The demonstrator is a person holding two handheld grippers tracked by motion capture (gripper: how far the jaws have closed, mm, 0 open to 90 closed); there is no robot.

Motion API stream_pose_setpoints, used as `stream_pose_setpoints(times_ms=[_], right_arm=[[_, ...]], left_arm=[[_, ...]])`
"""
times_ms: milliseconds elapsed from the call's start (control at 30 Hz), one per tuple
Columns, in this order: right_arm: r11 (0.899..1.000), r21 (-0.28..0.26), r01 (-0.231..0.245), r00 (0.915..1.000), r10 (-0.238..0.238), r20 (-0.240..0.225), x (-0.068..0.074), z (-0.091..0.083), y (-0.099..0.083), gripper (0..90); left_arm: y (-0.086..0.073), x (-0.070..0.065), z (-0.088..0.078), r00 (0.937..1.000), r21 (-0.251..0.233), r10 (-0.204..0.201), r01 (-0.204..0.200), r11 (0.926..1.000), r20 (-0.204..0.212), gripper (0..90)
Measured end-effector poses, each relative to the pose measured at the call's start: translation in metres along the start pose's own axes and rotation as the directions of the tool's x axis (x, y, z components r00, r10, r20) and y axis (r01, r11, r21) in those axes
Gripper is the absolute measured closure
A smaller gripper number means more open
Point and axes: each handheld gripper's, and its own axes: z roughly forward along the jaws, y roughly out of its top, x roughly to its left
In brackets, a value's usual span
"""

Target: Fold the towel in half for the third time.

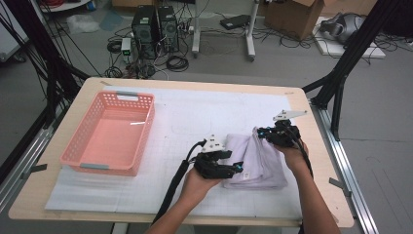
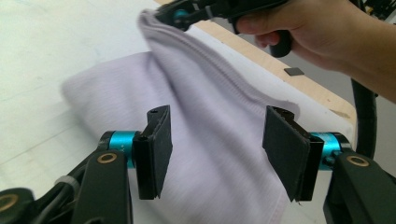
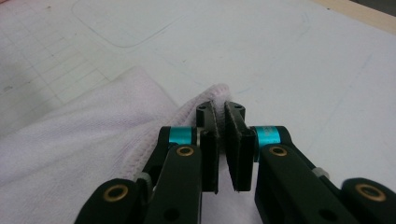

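Where pinched, pale lilac cloth (image 1: 258, 158) peaked.

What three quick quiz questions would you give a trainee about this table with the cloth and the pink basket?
1. True or false: the right gripper is pinching an edge of the pale lilac cloth.
2. How do the left gripper's jaws stand: A) clamped on the cloth, B) apart with the cloth between them, C) inside the basket?
3. What lies in the pink basket?

Key
1. True: its pads are closed on a raised fold.
2. B: the pads stand clear of the fabric.
3. Nothing; its floor is bare.
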Motion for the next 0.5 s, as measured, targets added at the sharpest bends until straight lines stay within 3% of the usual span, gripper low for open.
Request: stream_pose_setpoints(times_ms=[167, 300, 500], right_arm=[[0.999, 0.036, 0.022, 0.9992, -0.023, 0.034, -0.002, -0.003, -0.006, 84.9], [0.999, 0.047, -0.006, 0.9985, 0.003, 0.055, -0.006, -0.005, -0.014, 83.5], [0.993, -0.027, -0.113, 0.9872, 0.115, 0.110, -0.006, -0.027, -0.026, 58.2]], left_arm=[[-0.010, 0.013, -0.015, 0.9996, -0.018, -0.009, 0.009, 0.9998, -0.026, 41.6], [-0.019, 0.021, -0.026, 0.9985, -0.032, -0.021, 0.019, 0.9993, -0.050, 40.8], [-0.032, 0.034, -0.042, 0.9969, -0.045, -0.017, 0.013, 0.9989, -0.077, 40.8]])
